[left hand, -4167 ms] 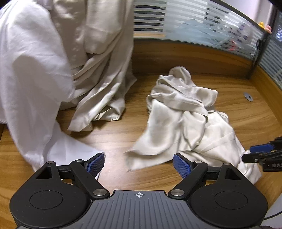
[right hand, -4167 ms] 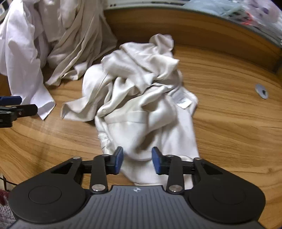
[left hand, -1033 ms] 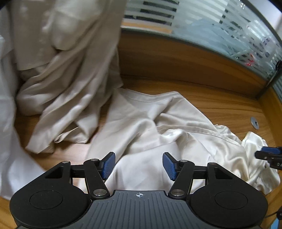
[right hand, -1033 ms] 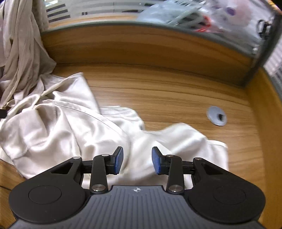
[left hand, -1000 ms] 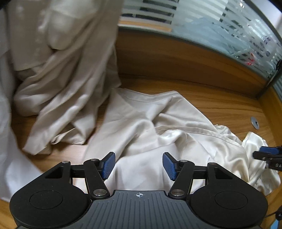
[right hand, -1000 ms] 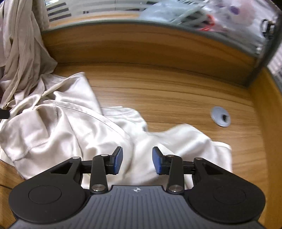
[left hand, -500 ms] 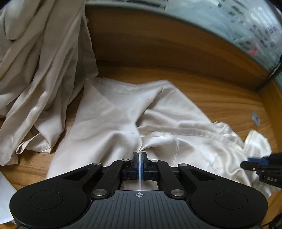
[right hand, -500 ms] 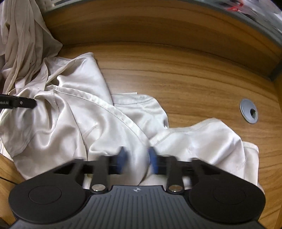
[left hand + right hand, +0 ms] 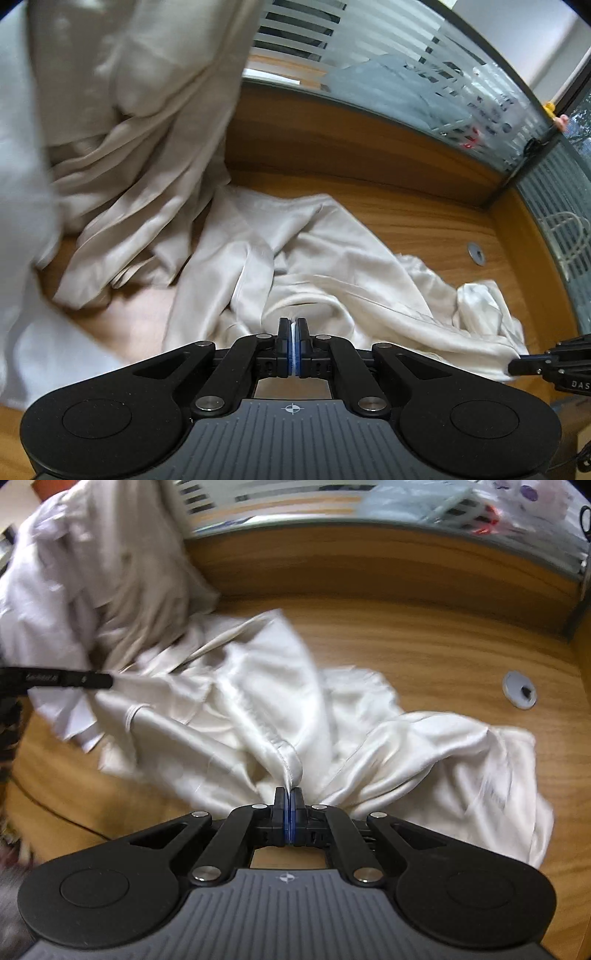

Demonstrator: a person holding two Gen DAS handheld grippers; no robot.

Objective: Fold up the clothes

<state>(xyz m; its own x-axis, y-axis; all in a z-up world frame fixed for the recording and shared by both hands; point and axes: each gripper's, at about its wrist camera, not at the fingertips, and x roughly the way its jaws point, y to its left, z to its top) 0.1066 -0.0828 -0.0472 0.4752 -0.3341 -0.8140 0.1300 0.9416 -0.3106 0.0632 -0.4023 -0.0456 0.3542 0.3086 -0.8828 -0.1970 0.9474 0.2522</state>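
On the wooden desk [image 9: 424, 657], left gripper [image 9: 293, 326] and right gripper [image 9: 288, 794] are each pinching the cream garment [image 9: 258, 701], jaws clamped on fabric.

Wood-grain bench [image 9: 424, 221] with a raised wooden back panel [image 9: 351, 140] along its far edge. Round grey cable grommet [image 9: 519, 689] set flush in the bench top, right of centre. Frosted, striped glass partition [image 9: 406, 70] above the panel; blurred objects behind it.

"DAS" legible on right tongs [image 9: 554, 363]; lettering on left tongs [image 9: 55, 679] too blurred to read.
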